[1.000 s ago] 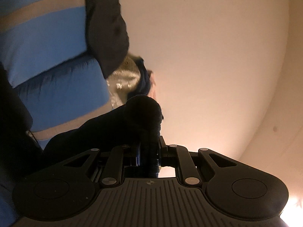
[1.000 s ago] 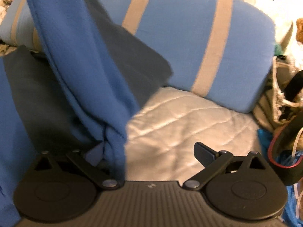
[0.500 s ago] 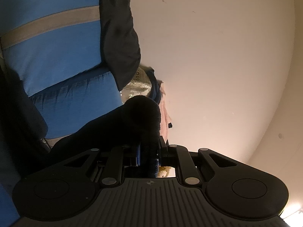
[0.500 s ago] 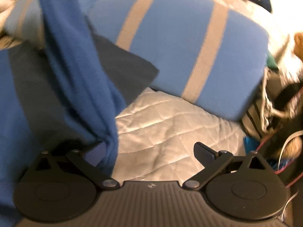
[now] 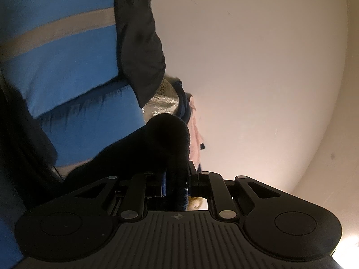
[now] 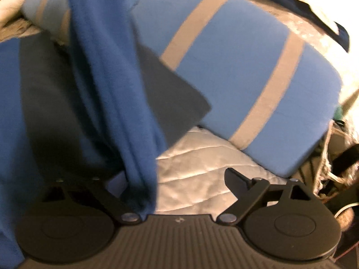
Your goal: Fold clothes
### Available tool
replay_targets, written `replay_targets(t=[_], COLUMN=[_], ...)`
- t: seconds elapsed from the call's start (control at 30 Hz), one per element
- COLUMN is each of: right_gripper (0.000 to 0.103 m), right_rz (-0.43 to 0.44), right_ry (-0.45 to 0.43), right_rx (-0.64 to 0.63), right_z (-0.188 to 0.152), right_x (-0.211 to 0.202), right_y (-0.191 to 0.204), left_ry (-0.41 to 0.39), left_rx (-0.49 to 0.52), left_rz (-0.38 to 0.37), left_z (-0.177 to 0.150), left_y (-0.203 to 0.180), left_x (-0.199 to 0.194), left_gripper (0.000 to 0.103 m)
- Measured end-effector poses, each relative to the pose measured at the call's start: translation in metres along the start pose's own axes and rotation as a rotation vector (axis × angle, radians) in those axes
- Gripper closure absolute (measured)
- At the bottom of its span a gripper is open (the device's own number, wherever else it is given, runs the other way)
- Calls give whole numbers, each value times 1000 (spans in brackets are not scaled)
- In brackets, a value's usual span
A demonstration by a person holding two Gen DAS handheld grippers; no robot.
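My left tool [image 5: 176,185] is clamped on a bunched fold of the dark blue fleece garment [image 5: 166,139], lifted toward the pale wall [image 5: 258,67]. My right tool [image 6: 177,177] is spread wide; the garment [image 6: 107,78] drapes over its left finger, above the quilted silver bedcover [image 6: 197,168] and the blue pillow with 2 tan stripes [image 6: 235,67].

Soft matt fleece garment [image 6: 107,85] — quilted bedcover [image 6: 197,170] with a satin sheen; matt ribbed plastic gripper [image 6: 175,179].

Blue garment [image 6: 107,85] blocks left; quilt [image 6: 197,170] ahead clear.
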State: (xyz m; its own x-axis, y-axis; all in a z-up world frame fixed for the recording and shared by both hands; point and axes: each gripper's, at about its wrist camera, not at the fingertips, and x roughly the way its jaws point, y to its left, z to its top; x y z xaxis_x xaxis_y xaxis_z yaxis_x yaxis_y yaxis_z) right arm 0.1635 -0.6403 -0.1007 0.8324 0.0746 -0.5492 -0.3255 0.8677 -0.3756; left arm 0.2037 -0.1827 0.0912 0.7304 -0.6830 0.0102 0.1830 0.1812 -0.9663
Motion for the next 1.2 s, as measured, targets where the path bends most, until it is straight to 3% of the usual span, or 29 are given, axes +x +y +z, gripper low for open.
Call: replay_targets(t=[0.13, 0.3, 0.43, 0.57, 0.67, 0.77, 1.2], right_gripper=[18, 51, 57, 61, 81, 93, 93], right_rz=[18, 87, 144, 140, 144, 146, 132], right_ry=[19, 73, 126, 171, 174, 161, 136], right_rx=[84, 184, 266, 319, 345, 351, 296], right_z=[-2, -7, -12, -14, -12, -11, -13], right_x=[2, 10, 21, 22, 19, 15, 5], right_y=[-18, -33, -31, -29, -30, -28, -19], left_ry=[45, 97, 120, 170, 191, 209, 352], left_rx=[58, 138, 218, 352, 394, 430, 432], left_rz=[59, 141, 204, 265, 321, 390, 595], left_z=[8, 12, 13, 11, 8, 3, -17], left_y=[14, 32, 39, 41, 52, 65, 165], left_x=[-11, -26, -41, -57, -70, -81, -118], left_gripper=[87, 87, 87, 87, 87, 87, 86])
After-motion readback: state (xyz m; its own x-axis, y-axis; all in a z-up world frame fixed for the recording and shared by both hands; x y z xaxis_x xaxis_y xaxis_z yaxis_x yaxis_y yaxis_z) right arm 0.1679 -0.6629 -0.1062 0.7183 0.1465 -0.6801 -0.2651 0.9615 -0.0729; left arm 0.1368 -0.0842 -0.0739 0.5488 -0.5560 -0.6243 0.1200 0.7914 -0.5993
